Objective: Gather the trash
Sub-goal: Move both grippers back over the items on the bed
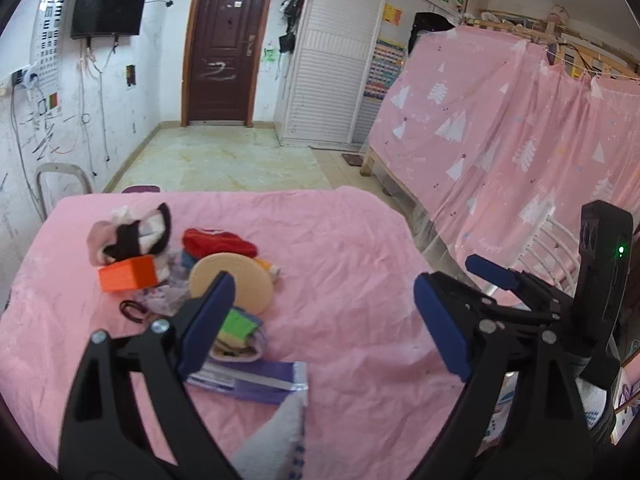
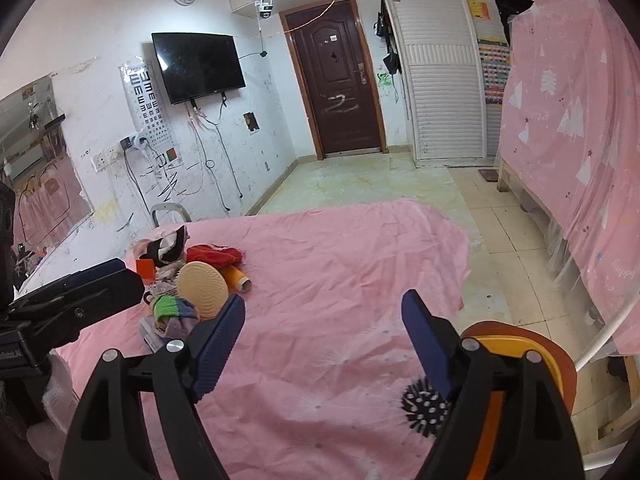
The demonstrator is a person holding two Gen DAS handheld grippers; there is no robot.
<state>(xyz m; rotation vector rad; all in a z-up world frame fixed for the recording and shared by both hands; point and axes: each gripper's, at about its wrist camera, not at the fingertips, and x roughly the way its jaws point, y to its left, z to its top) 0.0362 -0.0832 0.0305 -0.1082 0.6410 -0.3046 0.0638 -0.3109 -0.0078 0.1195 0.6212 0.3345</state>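
Several small items lie heaped on the left part of a bench [image 1: 352, 240] draped in a pink cloth, and the trash to be collected is presumably among them. Farthest left sits a bundle of black, white and pink fabric [image 1: 132, 236], with an orange box [image 1: 128, 274] touching its near side and a thin black loop [image 1: 132, 310] on the cloth just in front. Next come a red cloth [image 1: 218, 244], a tan ribbed disc [image 1: 232, 282] leaning against the heap, and a yellow roll [image 2: 236, 278] poking out behind the disc. Nearer the cameras lie a green and blue wad [image 2: 172, 308] and a flat purple packet [image 1: 256, 380] with a shiny edge.

Judging by looks, the fabric and the wad are soft and light and should be pinched at a bunched fold; the packet looks thin and slippery, so a raised corner seems the best hold; the box looks stiff and could be taken across its short sides.

Left gripper [image 1: 320, 320] hangs above the near side of the heap with its jaws spread wide and nothing between them. Right gripper [image 2: 324, 344] hovers over bare cloth to the right of the heap, jaws equally wide and empty. Beside its right jaw lie a black spiky ball [image 2: 424, 406] and an orange rimmed object [image 2: 532, 344], possibly a bin.
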